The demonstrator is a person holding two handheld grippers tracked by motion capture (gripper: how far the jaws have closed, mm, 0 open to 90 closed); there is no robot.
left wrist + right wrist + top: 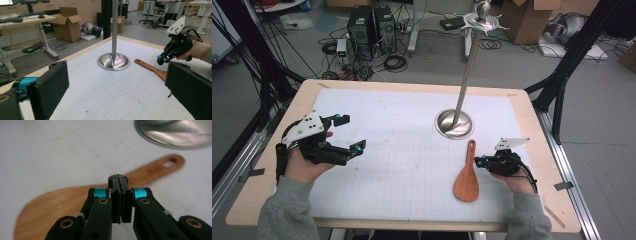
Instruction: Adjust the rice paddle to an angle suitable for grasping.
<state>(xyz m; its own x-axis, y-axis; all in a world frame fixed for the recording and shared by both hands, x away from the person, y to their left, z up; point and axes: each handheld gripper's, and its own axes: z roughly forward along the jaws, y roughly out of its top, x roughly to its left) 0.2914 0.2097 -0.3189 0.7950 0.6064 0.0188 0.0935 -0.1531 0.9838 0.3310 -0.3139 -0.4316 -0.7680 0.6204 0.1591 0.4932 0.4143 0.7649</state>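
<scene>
Here, left gripper point(346, 133) held above the white mat point(387, 130), jaws wide apart, gripping nothing. Right gripper point(478, 161) pinched together just beside a wooden spatula point(467, 179), flat near the steel stand base point(454, 124).
</scene>
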